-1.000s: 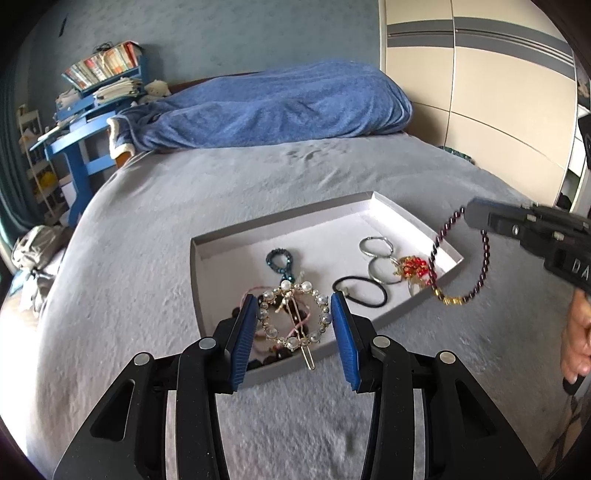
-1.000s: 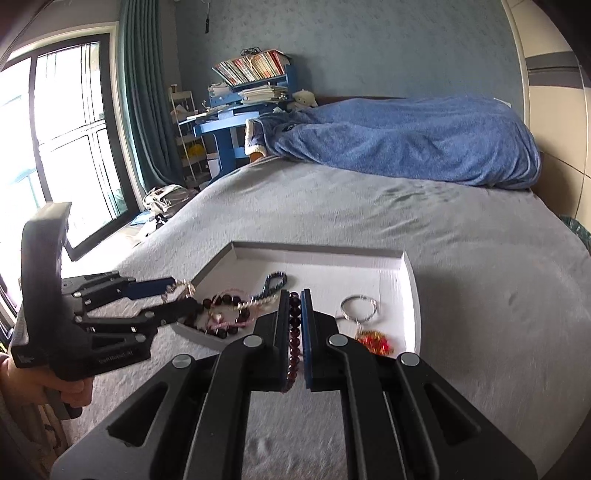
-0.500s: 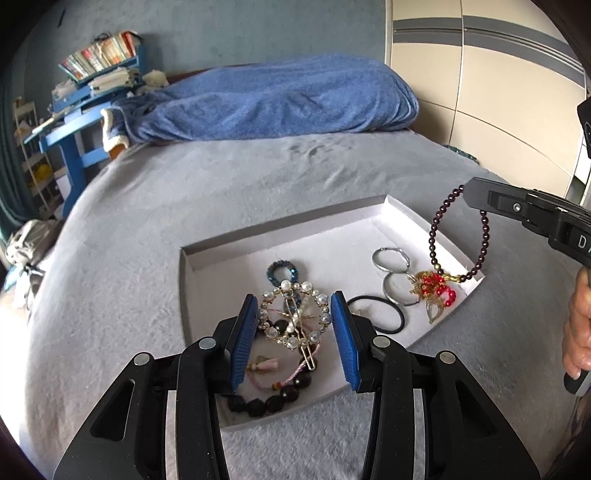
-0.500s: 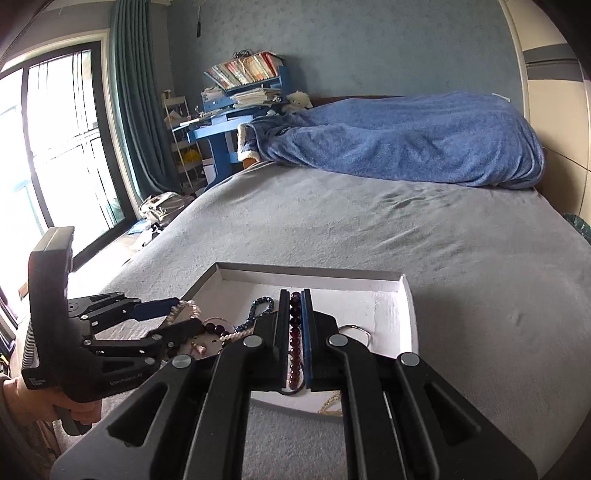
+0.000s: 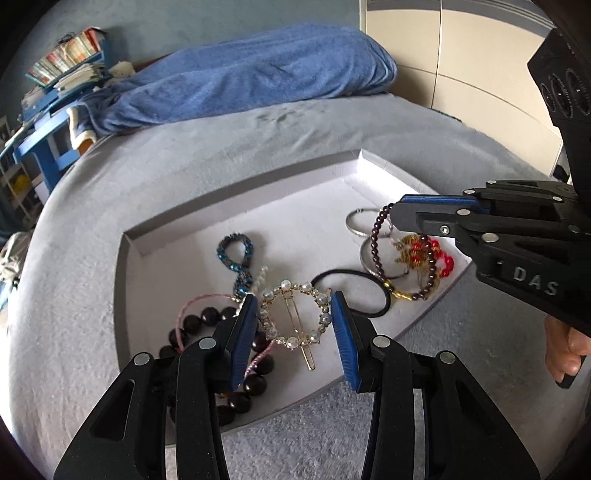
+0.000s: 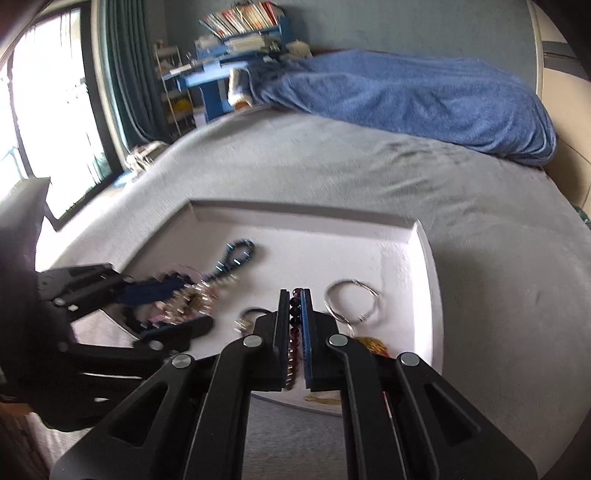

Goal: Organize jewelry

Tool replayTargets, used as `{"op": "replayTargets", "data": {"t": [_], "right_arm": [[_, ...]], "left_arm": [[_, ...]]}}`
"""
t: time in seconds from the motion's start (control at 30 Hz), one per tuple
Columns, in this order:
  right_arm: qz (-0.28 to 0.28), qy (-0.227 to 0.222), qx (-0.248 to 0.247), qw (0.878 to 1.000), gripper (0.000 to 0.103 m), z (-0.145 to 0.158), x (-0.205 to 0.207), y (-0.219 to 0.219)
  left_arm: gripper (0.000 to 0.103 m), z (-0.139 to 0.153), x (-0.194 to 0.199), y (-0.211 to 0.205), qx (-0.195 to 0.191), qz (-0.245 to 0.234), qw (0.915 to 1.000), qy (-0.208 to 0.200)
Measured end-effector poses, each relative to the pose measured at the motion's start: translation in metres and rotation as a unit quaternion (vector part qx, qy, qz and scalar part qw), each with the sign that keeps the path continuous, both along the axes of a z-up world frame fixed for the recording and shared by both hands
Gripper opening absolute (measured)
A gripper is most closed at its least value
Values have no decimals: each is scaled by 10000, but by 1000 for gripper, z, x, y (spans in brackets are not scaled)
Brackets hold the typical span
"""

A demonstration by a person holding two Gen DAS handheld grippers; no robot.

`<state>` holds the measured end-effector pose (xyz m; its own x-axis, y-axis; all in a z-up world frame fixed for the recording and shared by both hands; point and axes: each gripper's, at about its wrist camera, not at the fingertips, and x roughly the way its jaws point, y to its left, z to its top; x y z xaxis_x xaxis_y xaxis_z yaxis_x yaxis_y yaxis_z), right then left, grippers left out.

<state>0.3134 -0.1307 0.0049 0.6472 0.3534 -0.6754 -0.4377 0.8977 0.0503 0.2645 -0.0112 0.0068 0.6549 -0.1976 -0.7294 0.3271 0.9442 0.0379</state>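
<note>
Left wrist: jaws clasp pearl hairpin [image 5: 293, 314] over tray [image 5: 155, 240]; right jaws pinch garnet bracelet [image 5: 380, 236].

Grey bed [image 6: 332, 173] filling the room, blue blanket [image 6: 406, 99] heaped at its far end. Beyond it, blue shelf [image 6: 236, 70] piled with books. Left of it, dark curtain [image 6: 125, 74] and bright window [image 6: 48, 110].

A rumpled blue blanket [image 5: 251, 77] lies across the far end of the grey bed [image 5: 258, 133]. Beyond it stands a blue desk [image 6: 221, 74] stacked with books [image 6: 240, 16], beside dark curtains [image 6: 129, 74].
</note>
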Motion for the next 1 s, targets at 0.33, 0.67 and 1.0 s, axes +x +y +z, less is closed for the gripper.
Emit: {"op": "replayTargets", "data": {"t": [0.33,0.67,1.0], "right_arm": [[-217,100,-482,9986,6,-20,8,-4],[-381,-57,-265,9989,37,-10,3,-16],[-641,-450,145,9968,75,4,-21,-31]], "left_arm": [[51,-5,-3,-3,28,35,10000,41],[77,5,-9,0,-54,171,9996,-212],[93,22,-31,15,-273,600,9946,-803]]}}
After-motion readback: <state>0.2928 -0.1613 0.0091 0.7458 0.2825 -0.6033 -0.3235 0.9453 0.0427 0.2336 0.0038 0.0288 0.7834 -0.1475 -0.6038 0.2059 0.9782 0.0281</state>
